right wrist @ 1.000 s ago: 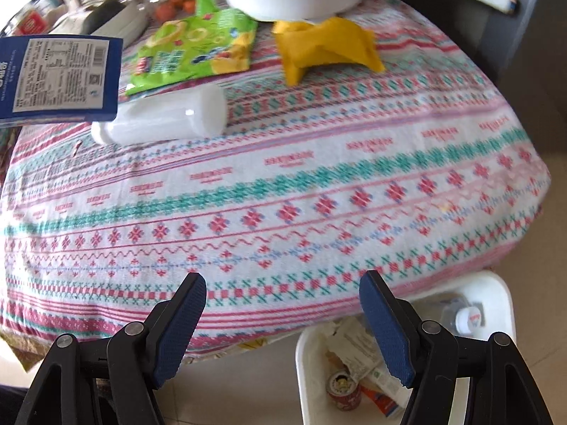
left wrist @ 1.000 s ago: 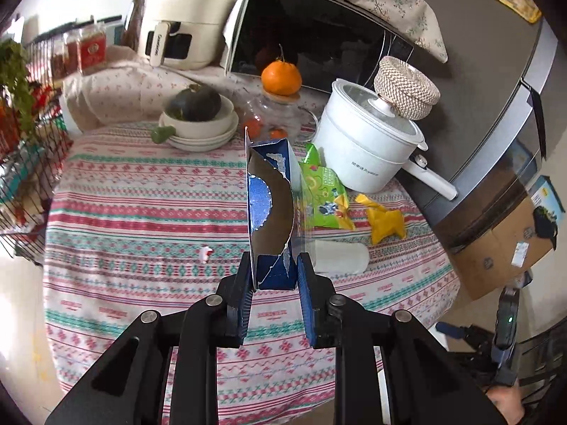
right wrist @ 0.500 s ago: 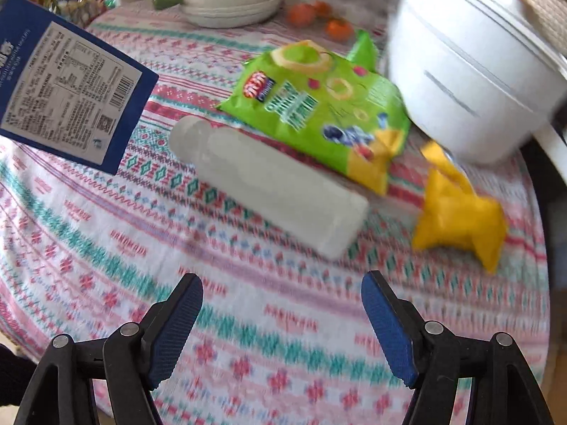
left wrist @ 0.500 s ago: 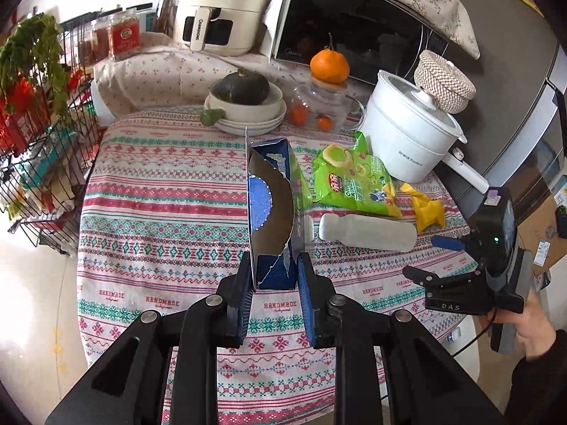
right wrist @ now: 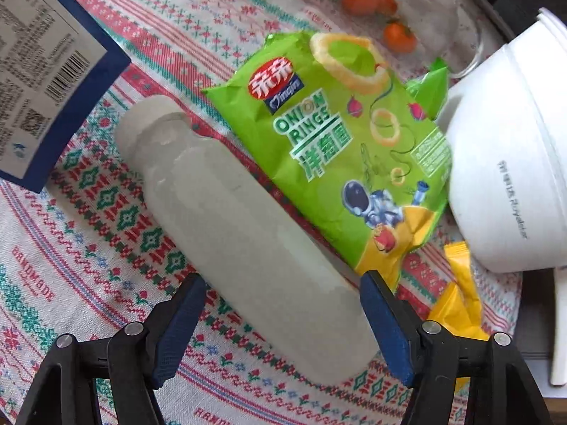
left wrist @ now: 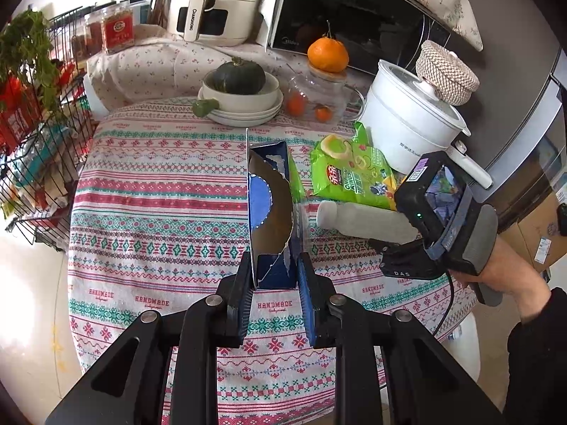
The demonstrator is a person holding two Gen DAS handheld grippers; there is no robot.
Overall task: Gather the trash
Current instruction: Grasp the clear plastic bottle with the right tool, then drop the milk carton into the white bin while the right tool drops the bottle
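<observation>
A: Left tool [left wrist: 273, 279] clamps the torn blue cardboard box [left wrist: 271, 212], lifted above the bench [left wrist: 159, 191].

B: Right tool [right wrist: 280, 304] spread wide, straddling the white plastic bottle [right wrist: 241, 219] lying beside the green snack bag [right wrist: 340, 141].

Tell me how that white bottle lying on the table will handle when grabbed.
The bottle is round and on its side, so a nudge would probably roll it. Its smooth plastic may slip. The right gripper straddles it, open, which should stop rolling.

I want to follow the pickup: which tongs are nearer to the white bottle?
Right. The right tongs straddle the white bottle, open. The left tongs grip the blue box beside it.
</observation>
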